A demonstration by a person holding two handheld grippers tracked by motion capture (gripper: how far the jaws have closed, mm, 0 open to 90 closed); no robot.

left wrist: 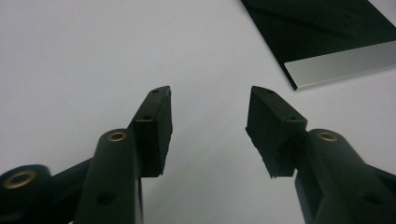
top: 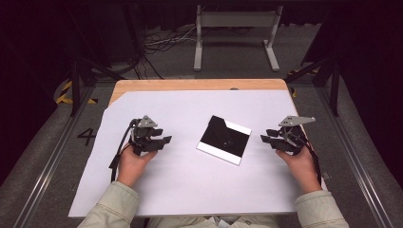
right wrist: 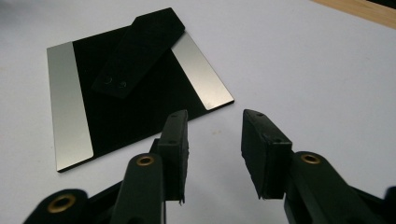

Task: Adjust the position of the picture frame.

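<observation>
Both grippers stand with jaws apart and nothing between them: the left gripper (top: 164, 140) sits left of centre in the high view, the right gripper (top: 264, 138) right of centre. Between them, near the middle of the frame, a square black plate (top: 224, 139) with silver edge strips lies flat on the white sheet (top: 180, 190), a black strip (right wrist: 140, 49) resting across it. This looks like the approach step; next, each gripper likely needs to travel inward to the plate's edges before closing.

dim room, grey floor (top: 43, 156), white metal stand (top: 236, 33) and cables (top: 161, 40) beyond the table (top: 190, 84).
</observation>
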